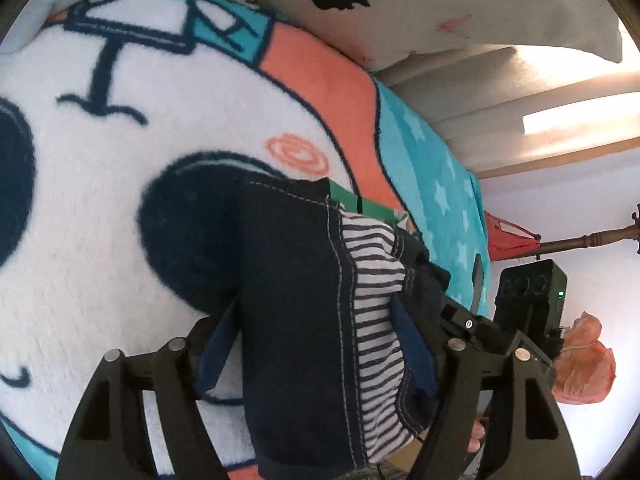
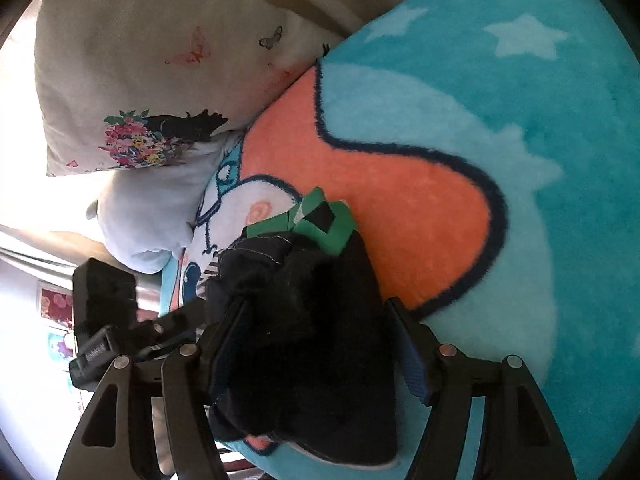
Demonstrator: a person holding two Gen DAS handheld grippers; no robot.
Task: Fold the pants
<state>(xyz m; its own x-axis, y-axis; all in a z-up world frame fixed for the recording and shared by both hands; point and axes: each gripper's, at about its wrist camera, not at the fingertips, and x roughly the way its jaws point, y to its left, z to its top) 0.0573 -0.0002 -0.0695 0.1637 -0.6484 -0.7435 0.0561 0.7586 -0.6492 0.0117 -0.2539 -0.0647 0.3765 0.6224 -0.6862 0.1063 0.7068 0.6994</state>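
The pants [image 1: 296,304] are dark navy with white stitching and a striped lining [image 1: 372,320]. My left gripper [image 1: 320,344] is shut on their edge and holds them above a cartoon fleece blanket [image 1: 120,200]. In the right wrist view the pants [image 2: 304,320] bunch as a dark mass between my right gripper's [image 2: 316,344] jaws, which stand fairly wide around the fabric. The other gripper's green-taped tip [image 2: 320,220] pokes out beyond the pants. The right gripper's body [image 1: 528,296] shows at the right of the left wrist view.
The blanket [image 2: 520,160] is turquoise with stars and an orange patch [image 2: 400,200]. A beige butterfly pillow [image 2: 140,80] and a pale cushion [image 2: 148,216] lie at its far edge. An orange bag [image 1: 584,364] and a wooden coat stand [image 1: 592,240] stand by the white wall.
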